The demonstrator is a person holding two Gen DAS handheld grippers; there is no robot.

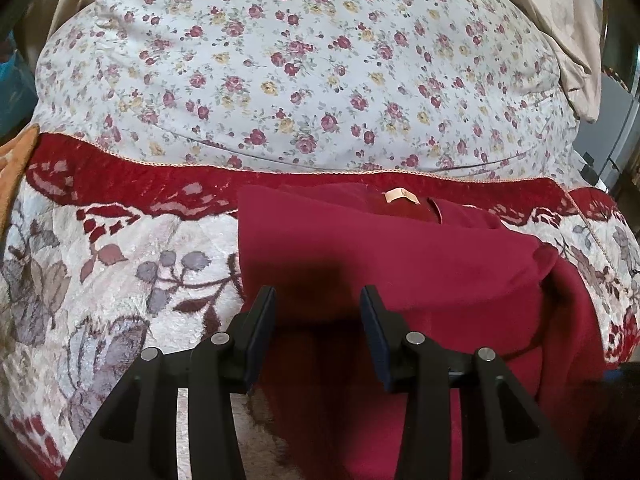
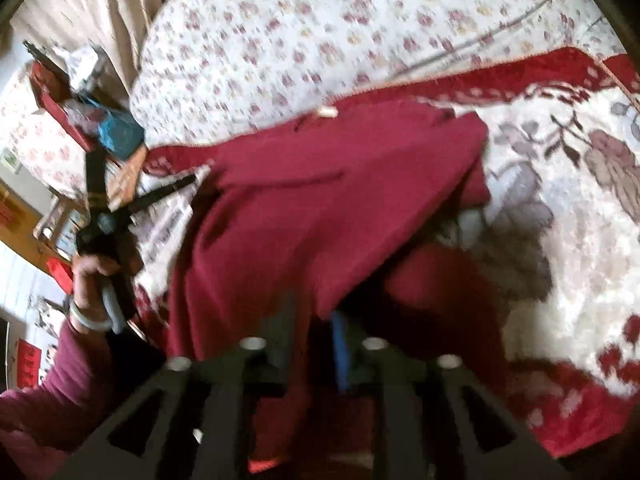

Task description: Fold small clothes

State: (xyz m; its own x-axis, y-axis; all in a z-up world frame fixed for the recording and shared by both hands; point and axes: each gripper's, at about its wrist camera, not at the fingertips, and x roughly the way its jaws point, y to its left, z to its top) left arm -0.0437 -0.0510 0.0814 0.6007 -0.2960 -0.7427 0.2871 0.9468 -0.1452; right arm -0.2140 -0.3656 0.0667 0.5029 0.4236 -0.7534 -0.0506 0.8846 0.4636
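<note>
Bedding first: floral quilt point(image 1: 320, 60) in small rose print, filling the far part of both views. Nearer, plush blanket point(image 1: 120, 280) with red border and grey leaves, spread flat. On that blanket, up against the red border, lies the dark red garment point(image 1: 400, 272), partly folded, pale label point(image 1: 400, 197) at its far edge. Left gripper point(image 1: 318, 300) hangs just above the garment's near part, jaws parted, nothing between the pads. Right gripper point(image 2: 316, 328) sits under a raised fold of the same garment; fingertips covered by cloth and blurred, one blue pad showing, so cannot tell whether clamped or loose. Off to the side in the right wrist view, hand point(image 2: 94, 280) around the left gripper's handle, maroon sleeve point(image 2: 72, 364) behind.
</note>
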